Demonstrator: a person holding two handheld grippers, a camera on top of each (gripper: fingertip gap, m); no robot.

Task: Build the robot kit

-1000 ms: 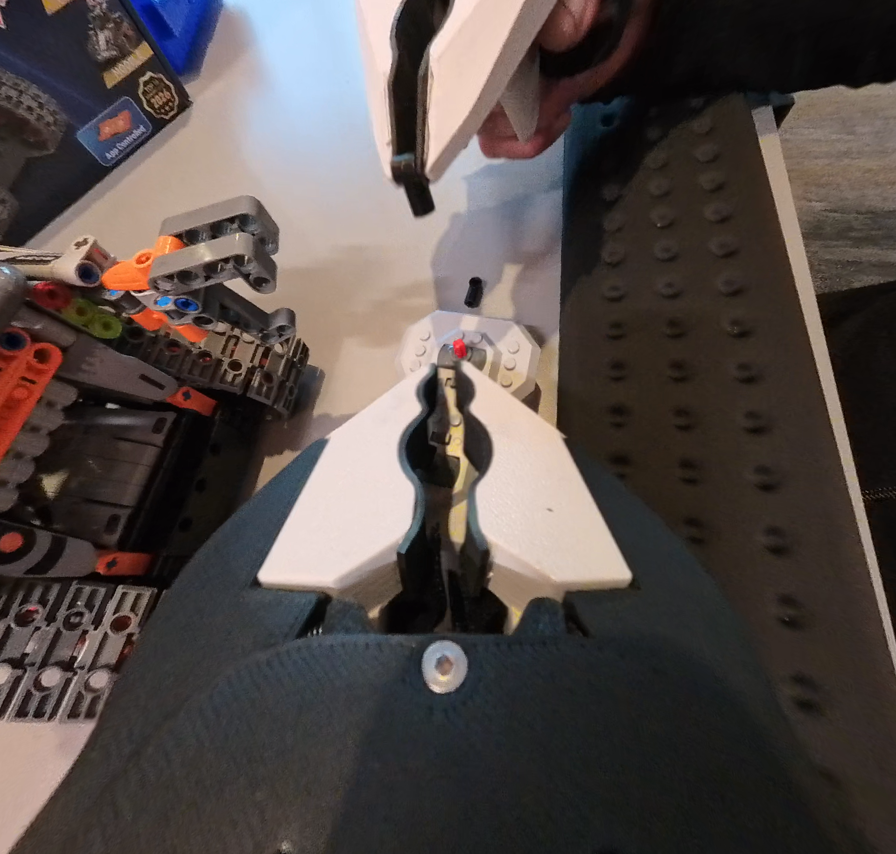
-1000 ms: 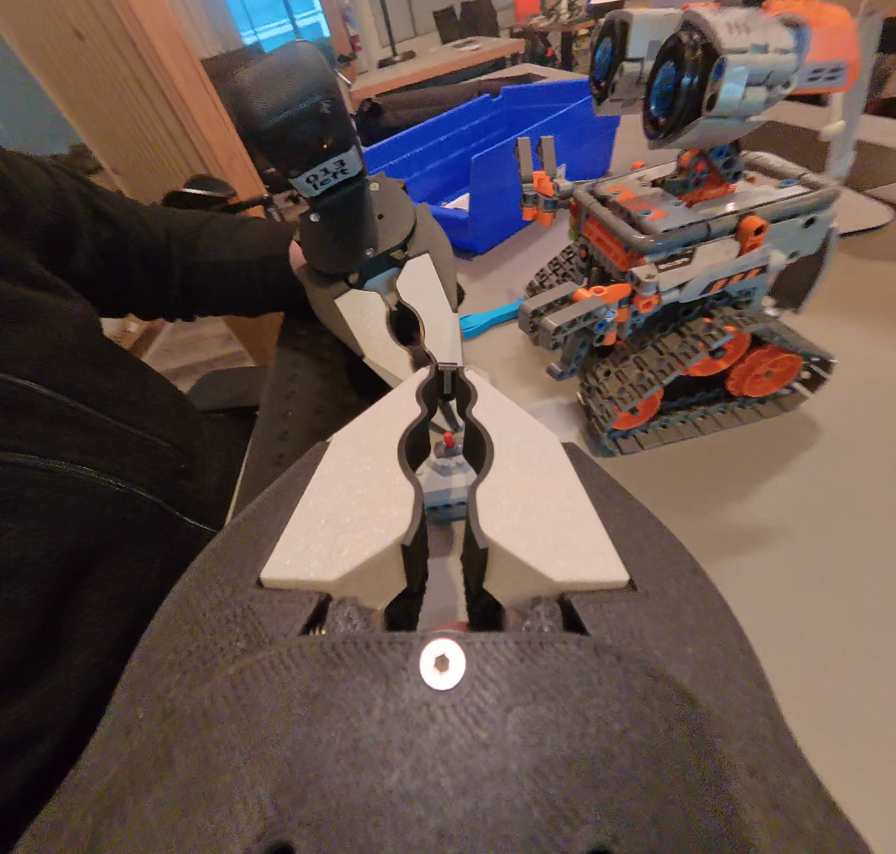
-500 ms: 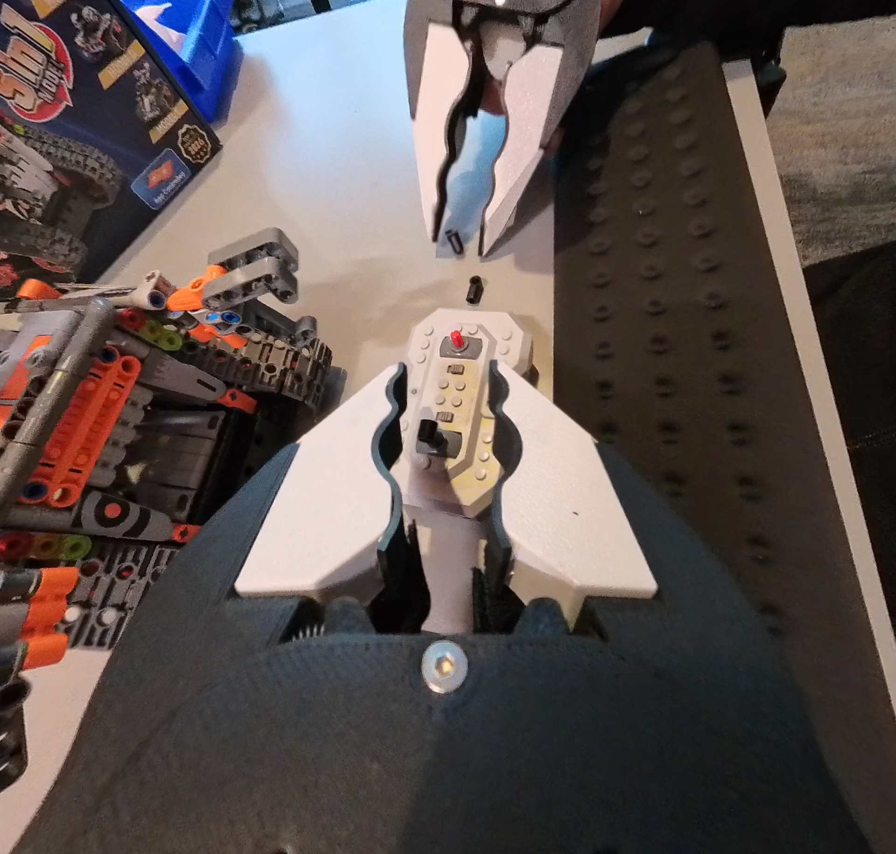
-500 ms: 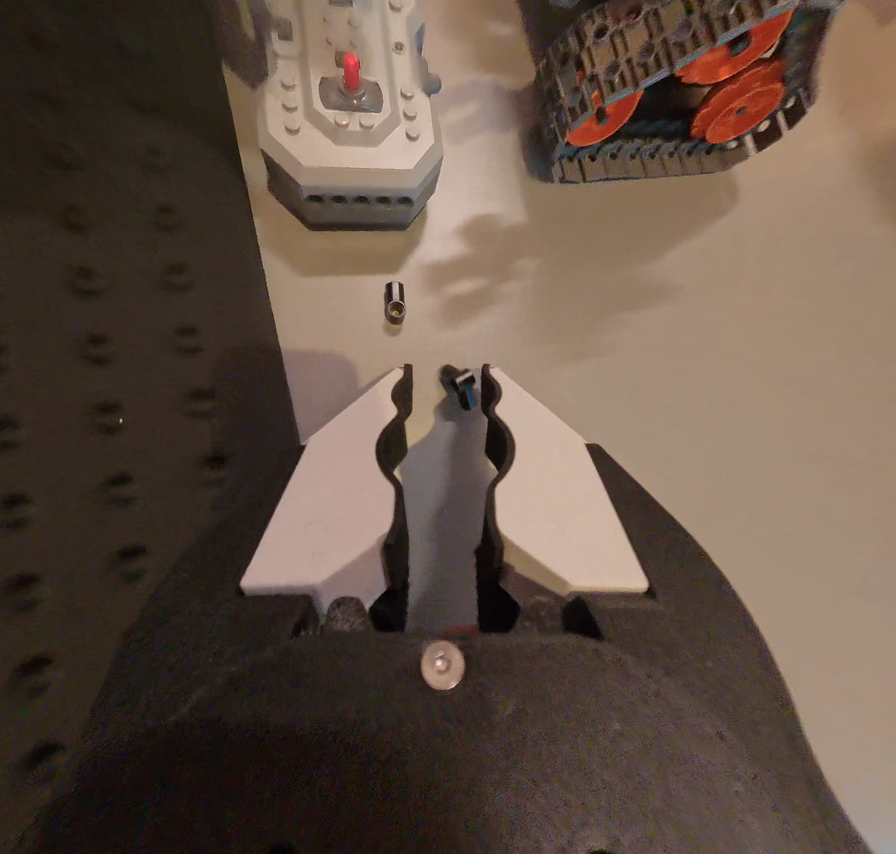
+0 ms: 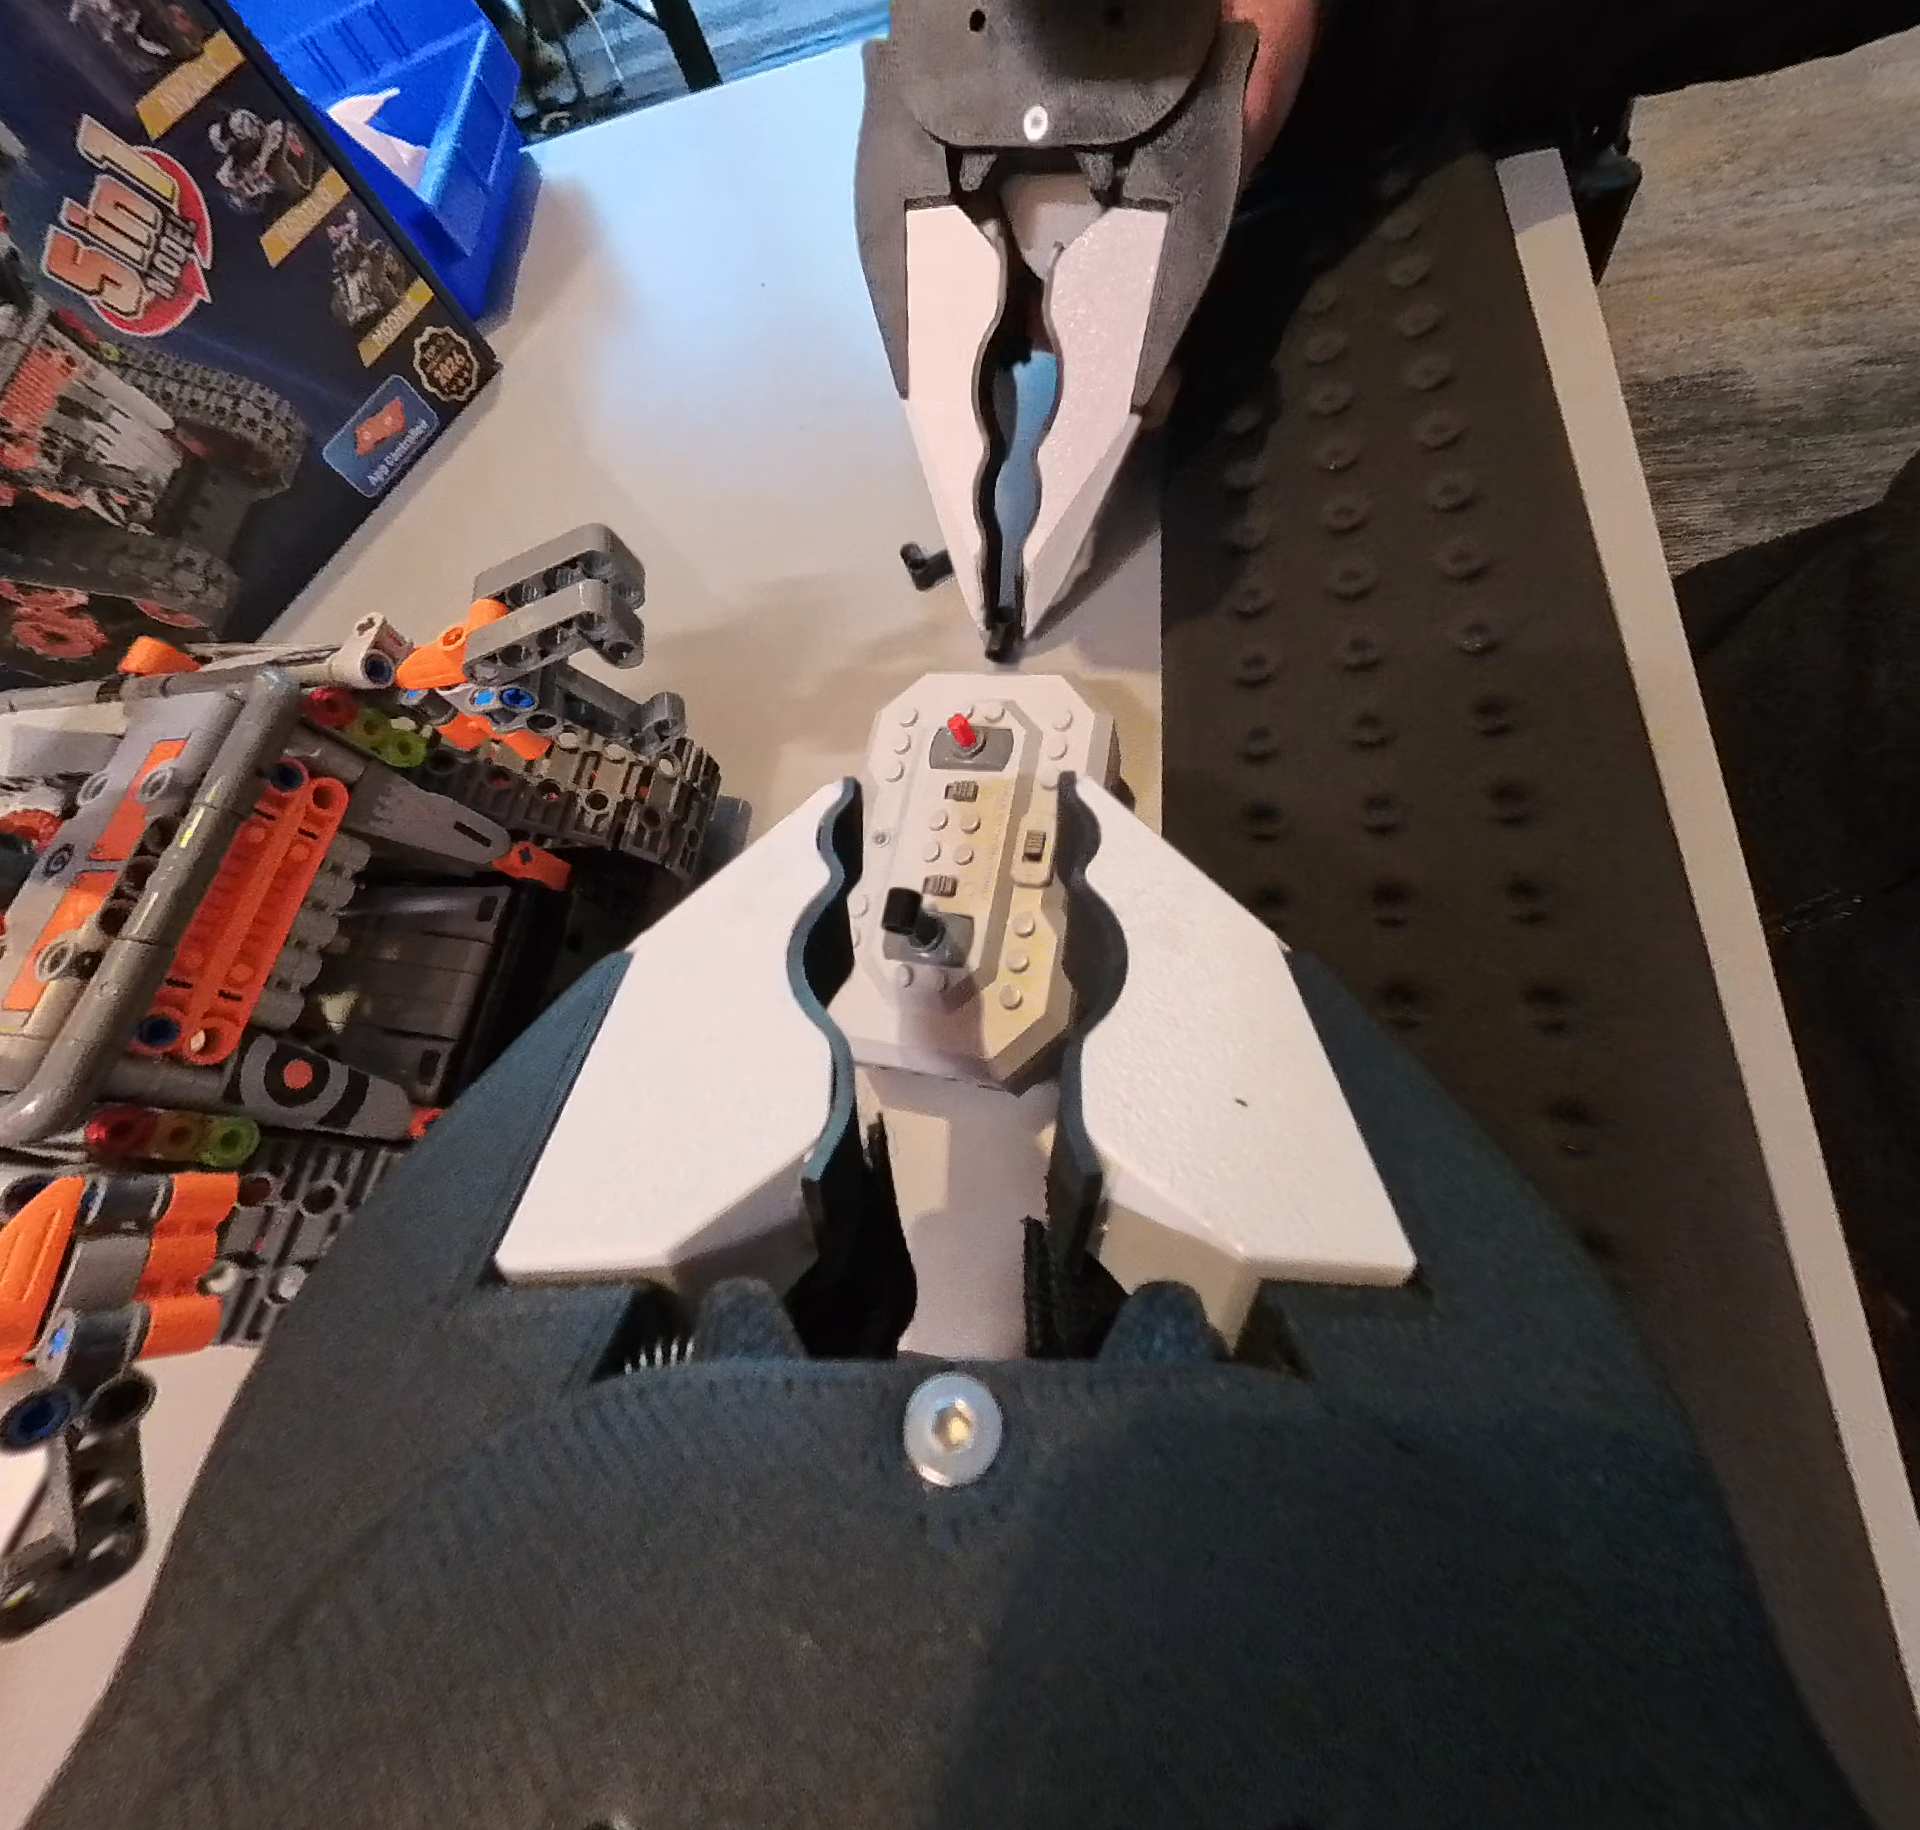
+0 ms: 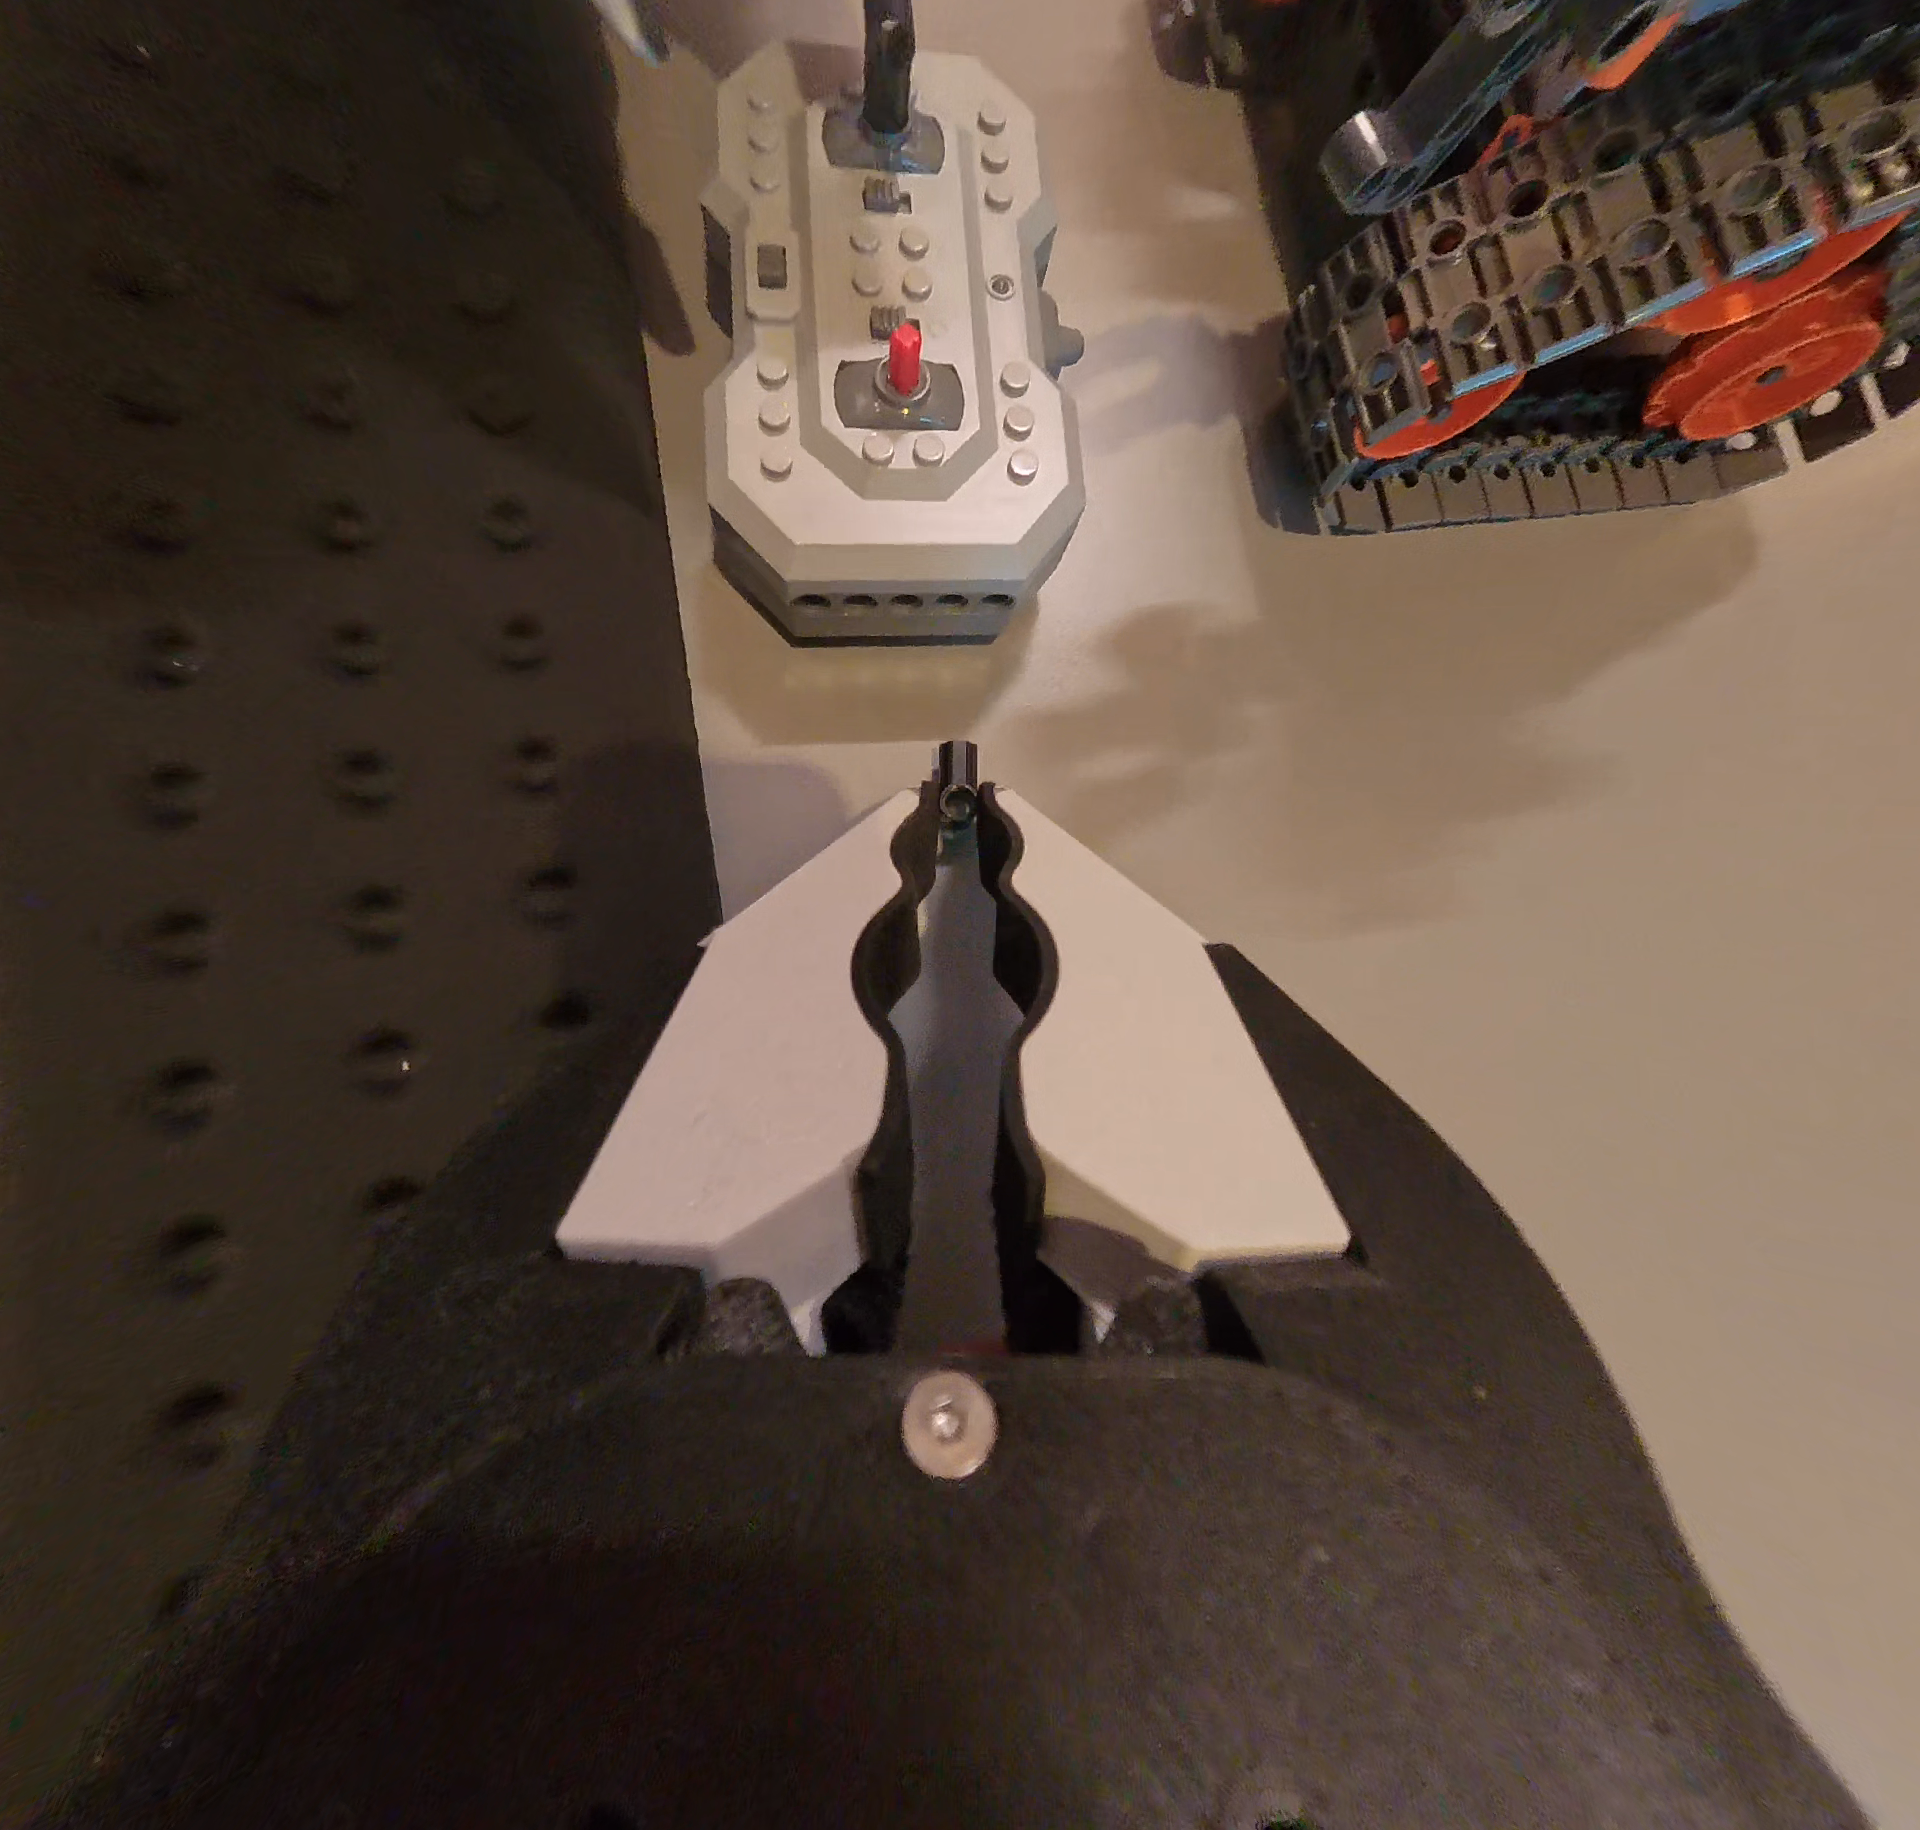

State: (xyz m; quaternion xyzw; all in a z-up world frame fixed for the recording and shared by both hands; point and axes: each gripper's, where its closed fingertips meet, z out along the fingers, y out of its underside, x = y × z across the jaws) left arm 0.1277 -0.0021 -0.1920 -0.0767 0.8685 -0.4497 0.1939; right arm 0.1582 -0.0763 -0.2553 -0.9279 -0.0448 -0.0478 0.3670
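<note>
Left gripper (image 5: 961, 814): fingers spread, straddling grey remote (image 5: 971, 845) without visible clamping; contact with remote sides cannot be told. Remote flat on table (image 5: 727, 450).

Black stick (image 5: 906, 923) fitted on remote's near socket. Red peg (image 6: 904, 359) on far socket bare.

Right gripper (image 6: 958, 806): fingers closed on small black cap (image 6: 956, 778) at tips, held just short of remote, at 12 o'clock from it in left view.

Second black piece (image 5: 923, 565) loose on table, at 10 o'clock from right tips.

Tracked robot (image 5: 312, 845) at 9 o'clock, untouched. Studded mat (image 5: 1455, 741) at 3 o'clock.
</note>
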